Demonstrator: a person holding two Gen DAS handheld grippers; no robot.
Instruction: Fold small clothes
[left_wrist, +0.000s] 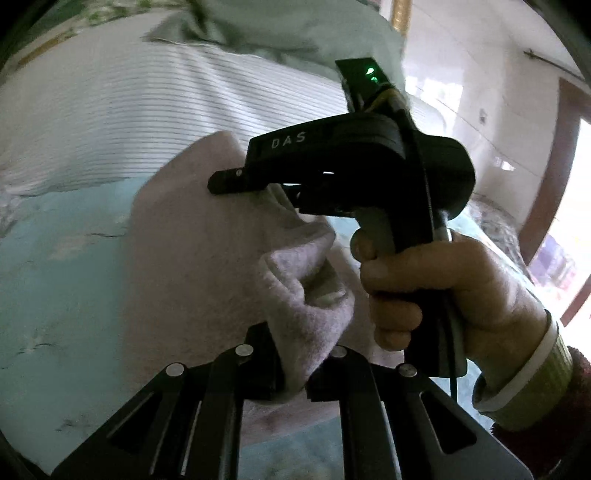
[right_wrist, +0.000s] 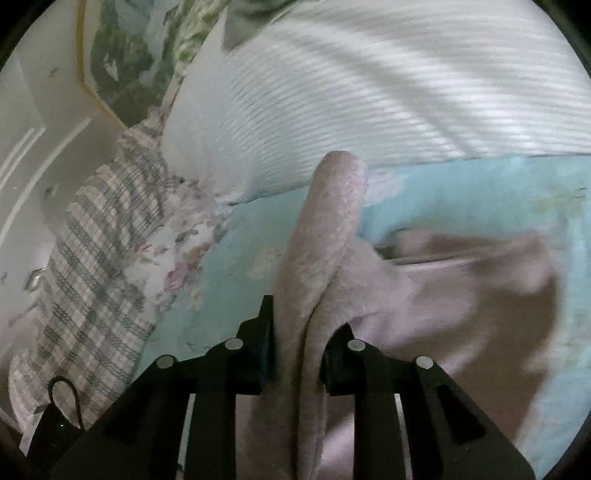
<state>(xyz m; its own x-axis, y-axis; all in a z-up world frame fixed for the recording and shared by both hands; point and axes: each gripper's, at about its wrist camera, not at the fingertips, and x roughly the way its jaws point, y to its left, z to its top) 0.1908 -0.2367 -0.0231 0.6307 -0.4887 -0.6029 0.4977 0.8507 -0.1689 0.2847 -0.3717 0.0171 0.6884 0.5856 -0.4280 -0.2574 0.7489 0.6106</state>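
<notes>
Fold barely begun: pink garment (right_wrist: 424, 295) lies mostly spread on the blue bed sheet (right_wrist: 461, 192) below the striped pillow (right_wrist: 369, 92), edges clamped by left gripper (left_wrist: 295, 373) and right gripper (right_wrist: 299, 354) fingers.

Light blue patterned bedsheet (right_wrist: 461, 192), white ribbed striped pillow (right_wrist: 369, 92) lying on it, grey-and-pink plaid blanket (right_wrist: 96, 258) beside the pillow, brown wooden door frame (left_wrist: 554, 166)

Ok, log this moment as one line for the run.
phase: mid-fold | left tool: shut on pink garment | right tool: shut on pink garment | surface: light blue sheet | behind: striped pillow
</notes>
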